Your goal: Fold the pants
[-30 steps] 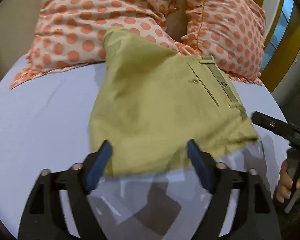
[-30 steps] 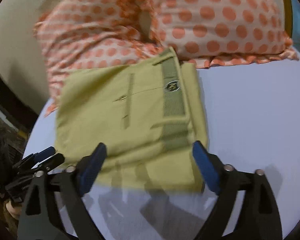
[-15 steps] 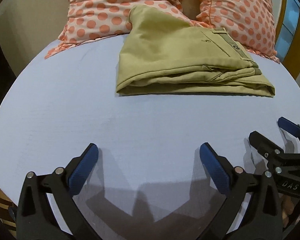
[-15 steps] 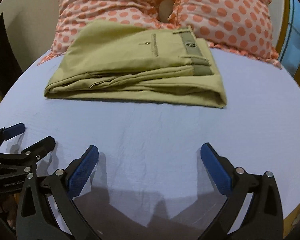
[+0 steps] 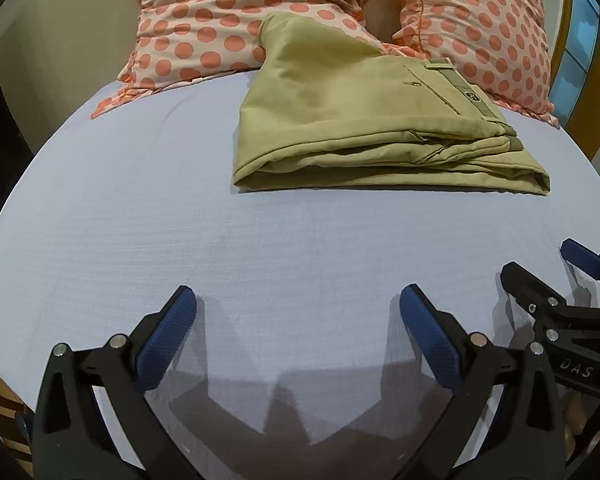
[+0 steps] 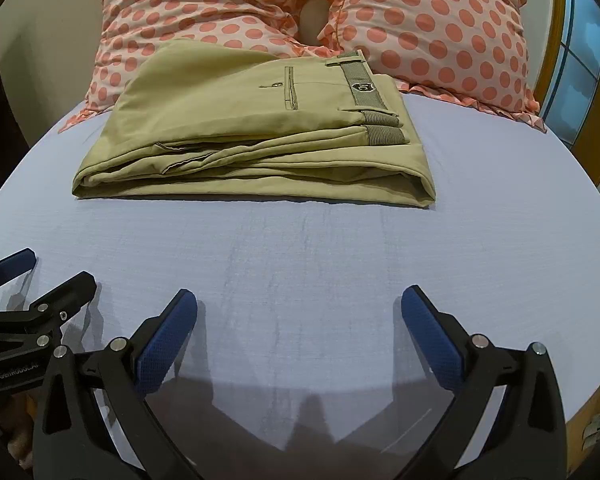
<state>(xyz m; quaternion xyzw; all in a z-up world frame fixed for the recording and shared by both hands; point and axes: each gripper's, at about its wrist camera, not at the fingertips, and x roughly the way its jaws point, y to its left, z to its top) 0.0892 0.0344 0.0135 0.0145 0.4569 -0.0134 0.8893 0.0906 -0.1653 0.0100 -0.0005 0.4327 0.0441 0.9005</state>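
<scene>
"DAS" on right tool; "GenROBOT.AI" on left tool.

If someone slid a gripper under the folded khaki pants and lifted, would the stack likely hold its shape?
Probably not: the pants are soft cloth in loose layers, so unsupported ends would likely droop. Pushed across the bedsheet, the layers might shift or bunch.

A bed with a pale lavender-blue woven sheet fills both views. At its far edge two frilled pillows in white cotton with coral polka dots lean side by side, one left, one right. Beyond the bed's far right corner stands a yellow-framed window with blue panes.
</scene>
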